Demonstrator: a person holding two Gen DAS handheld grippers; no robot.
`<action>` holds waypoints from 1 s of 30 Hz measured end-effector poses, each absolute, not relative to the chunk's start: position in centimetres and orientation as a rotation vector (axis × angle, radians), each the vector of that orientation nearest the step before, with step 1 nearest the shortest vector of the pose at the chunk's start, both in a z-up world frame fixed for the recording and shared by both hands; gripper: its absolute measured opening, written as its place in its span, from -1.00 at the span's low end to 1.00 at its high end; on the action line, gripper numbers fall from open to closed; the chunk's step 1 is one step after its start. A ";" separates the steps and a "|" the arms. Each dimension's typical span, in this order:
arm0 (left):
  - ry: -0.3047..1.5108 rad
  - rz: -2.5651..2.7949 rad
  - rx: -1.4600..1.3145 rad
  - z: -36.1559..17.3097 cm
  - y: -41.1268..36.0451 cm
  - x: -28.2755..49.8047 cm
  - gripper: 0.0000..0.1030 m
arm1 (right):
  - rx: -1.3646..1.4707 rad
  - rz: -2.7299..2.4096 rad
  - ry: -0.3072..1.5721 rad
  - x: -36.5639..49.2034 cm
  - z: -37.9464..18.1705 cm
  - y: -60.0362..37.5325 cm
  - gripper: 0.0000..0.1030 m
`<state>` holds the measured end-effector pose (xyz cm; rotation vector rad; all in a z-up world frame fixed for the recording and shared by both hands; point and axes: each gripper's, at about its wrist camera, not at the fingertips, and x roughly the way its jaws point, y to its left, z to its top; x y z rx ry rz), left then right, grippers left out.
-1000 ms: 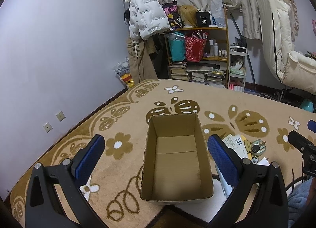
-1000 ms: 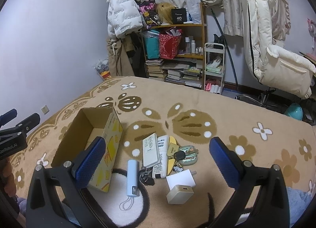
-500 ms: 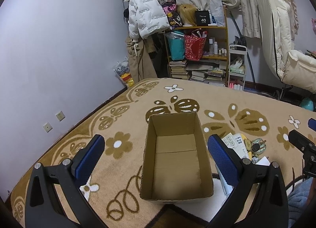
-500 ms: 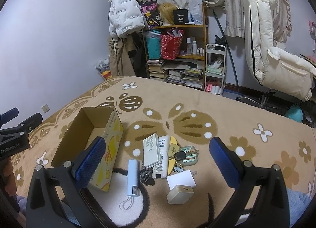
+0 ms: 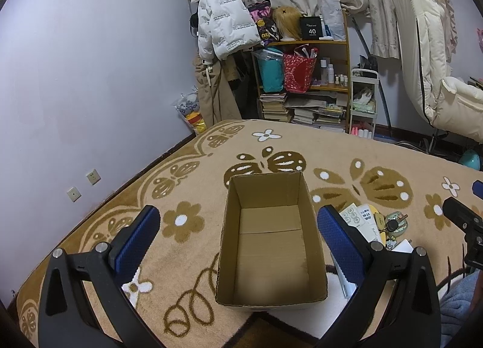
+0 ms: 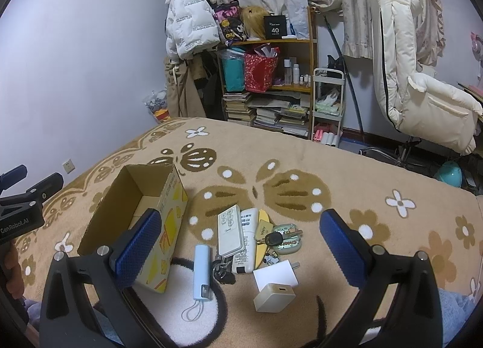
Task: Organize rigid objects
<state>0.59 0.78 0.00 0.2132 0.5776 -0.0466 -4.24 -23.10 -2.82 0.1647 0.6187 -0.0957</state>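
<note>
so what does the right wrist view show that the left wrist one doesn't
Only the right wrist view shows the whole pile: the light blue power bank, the white charger cube, a second white plug and the yellow printed outer side of the box. Only the left wrist view looks straight down into the cardboard box, whose floor is bare. Both show the box, the white remote with the keys beside it, the flowered rug, the shelf and the other gripper at the frame edge. Both grippers' jaws stand open, holding nothing.
</note>
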 end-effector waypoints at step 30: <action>0.589 -0.039 0.221 -0.2 1.0 0.8 1.00 | 0.171 -0.093 0.613 -4.2 -2.6 -22.9 1.00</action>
